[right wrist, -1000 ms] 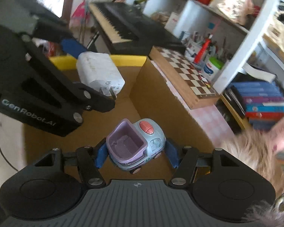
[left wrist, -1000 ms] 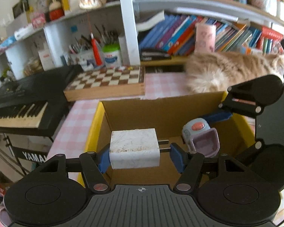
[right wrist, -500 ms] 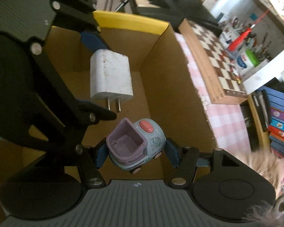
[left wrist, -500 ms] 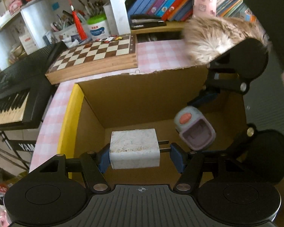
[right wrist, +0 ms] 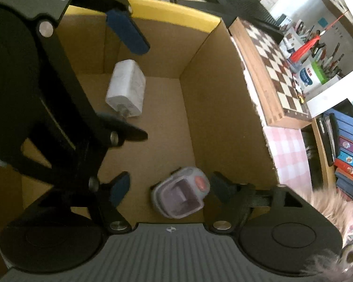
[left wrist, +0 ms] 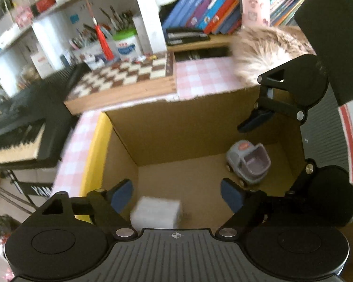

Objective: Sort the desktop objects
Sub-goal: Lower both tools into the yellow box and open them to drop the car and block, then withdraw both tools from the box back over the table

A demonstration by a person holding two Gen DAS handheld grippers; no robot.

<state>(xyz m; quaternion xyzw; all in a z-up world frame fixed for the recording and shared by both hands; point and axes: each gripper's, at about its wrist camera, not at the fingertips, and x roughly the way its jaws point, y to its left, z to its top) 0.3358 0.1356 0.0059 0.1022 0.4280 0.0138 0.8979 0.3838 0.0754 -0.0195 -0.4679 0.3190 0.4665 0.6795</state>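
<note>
Both grippers hang over an open cardboard box (left wrist: 171,129) with a yellow flap. My left gripper (left wrist: 176,196) is open and empty; the white charger plug (left wrist: 155,215) lies blurred on the box floor just below it, also seen in the right wrist view (right wrist: 127,88). My right gripper (right wrist: 169,189) is open and empty; the small purple-and-blue toy car (right wrist: 180,195) lies on the box floor between its fingers, and shows in the left wrist view (left wrist: 249,162) at the right.
A chessboard (left wrist: 122,80) lies behind the box on a pink checked cloth (left wrist: 200,77). A black keyboard (left wrist: 14,127) stands to the left. A fluffy cat (left wrist: 268,51) sits at the back right, before shelves of books (left wrist: 214,9) and pen pots.
Both grippers have opened. The charger plug left the left gripper and the toy car left the right gripper; both now lie on the box floor.
</note>
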